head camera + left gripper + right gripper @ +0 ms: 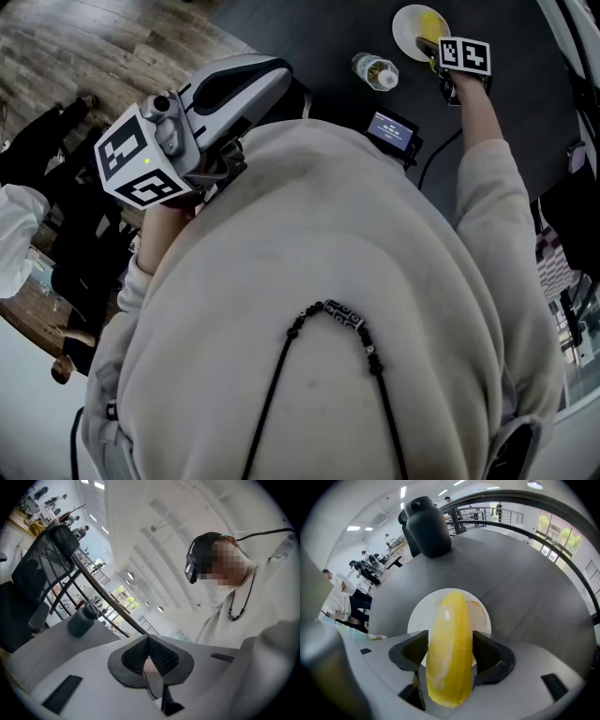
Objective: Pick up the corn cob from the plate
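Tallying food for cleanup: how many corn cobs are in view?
1. The corn cob is clamped between the right gripper's jaws, over the white plate. The left gripper, shut, holds none. The person's torso hides some table, so more may be hidden.

- A dark counter fills the top of the head view, beside a wooden plank floor.
- A clear plastic bottle lies on its side on that counter.
- A small device with a lit screen sits near the bottle, with a dark cable running from it.
- A cream sweatshirt carries a black cord with dark beads.
- A dark jug stands upright on the counter, a curved railing behind it.
- People stand in the bright hall beyond.
- A black mesh office chair shows in the left gripper view, a dark flask near it.
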Demonstrator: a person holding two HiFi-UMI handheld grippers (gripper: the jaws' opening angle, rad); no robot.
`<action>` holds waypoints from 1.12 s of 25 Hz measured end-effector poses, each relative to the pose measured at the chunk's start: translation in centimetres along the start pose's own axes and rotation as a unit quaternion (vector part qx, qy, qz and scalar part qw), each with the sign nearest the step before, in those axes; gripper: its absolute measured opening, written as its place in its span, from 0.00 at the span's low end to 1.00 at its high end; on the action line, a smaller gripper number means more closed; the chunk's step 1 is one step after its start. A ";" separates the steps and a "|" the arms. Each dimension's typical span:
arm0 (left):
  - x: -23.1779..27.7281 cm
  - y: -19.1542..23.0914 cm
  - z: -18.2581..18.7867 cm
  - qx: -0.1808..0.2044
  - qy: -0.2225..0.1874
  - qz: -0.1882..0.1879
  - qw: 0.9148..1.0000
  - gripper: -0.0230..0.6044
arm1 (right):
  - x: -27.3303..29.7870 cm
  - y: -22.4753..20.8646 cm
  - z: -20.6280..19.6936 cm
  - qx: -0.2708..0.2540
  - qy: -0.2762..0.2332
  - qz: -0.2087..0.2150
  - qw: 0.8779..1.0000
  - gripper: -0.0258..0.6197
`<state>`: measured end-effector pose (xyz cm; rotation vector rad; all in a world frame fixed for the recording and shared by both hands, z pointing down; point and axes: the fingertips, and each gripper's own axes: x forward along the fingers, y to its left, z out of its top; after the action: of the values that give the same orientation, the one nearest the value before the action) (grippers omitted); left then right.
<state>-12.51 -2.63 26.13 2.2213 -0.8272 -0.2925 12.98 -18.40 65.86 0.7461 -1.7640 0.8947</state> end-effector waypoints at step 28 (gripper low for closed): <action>-0.1 -0.1 -0.6 -0.004 0.007 -0.005 1.000 0.04 | 1.0 0.9 -0.2 -0.018 0.027 0.004 0.999 0.44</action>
<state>-12.27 -2.16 26.46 2.2190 -0.8062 -0.2845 12.02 -17.83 66.59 0.6861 -1.7327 0.8775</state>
